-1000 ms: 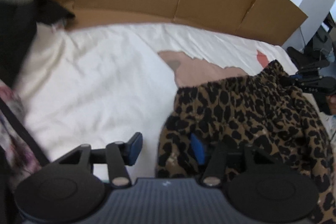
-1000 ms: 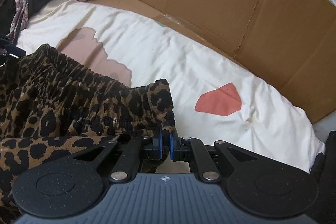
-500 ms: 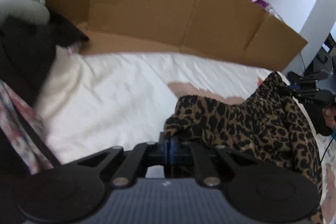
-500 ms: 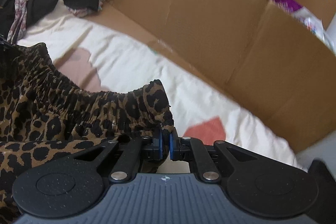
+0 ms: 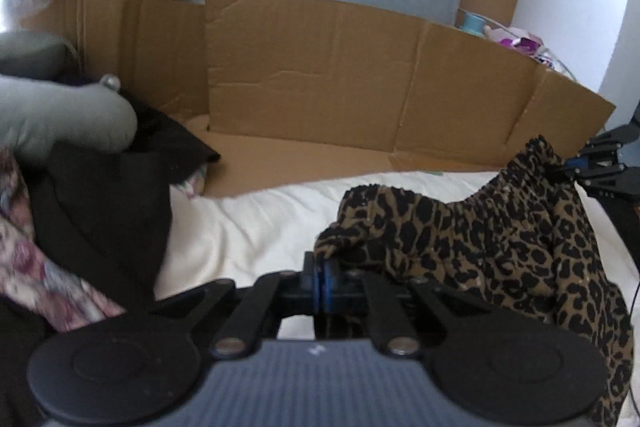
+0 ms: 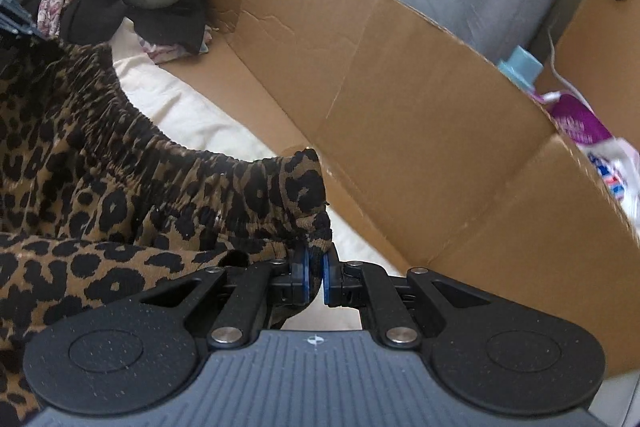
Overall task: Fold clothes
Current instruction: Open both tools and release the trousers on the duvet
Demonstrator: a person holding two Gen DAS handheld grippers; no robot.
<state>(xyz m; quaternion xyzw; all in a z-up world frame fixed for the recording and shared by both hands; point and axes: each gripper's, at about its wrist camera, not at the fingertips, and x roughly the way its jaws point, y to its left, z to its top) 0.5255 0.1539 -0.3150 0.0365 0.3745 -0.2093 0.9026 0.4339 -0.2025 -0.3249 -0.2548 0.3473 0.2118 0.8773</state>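
Both grippers pinch the leopard-print garment (image 5: 500, 235) by its elastic waistband, lifted above the bed (image 5: 248, 227): left gripper (image 5: 322, 277) lower centre, right gripper (image 6: 314, 277) likewise; keeping the waistband taut and level should help a square fold

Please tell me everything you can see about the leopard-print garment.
The leopard-print garment is thin, soft fabric, tan with black spots. It has a gathered elastic waistband along its top edge. Both grippers are shut on that band: the left gripper pinches one end and the right gripper the other, so the band hangs slack between them. The rest of the cloth hangs down crumpled below, over the cream bed sheet. Behind it stands a cardboard wall. Whether the lower part touches the sheet cannot be told.
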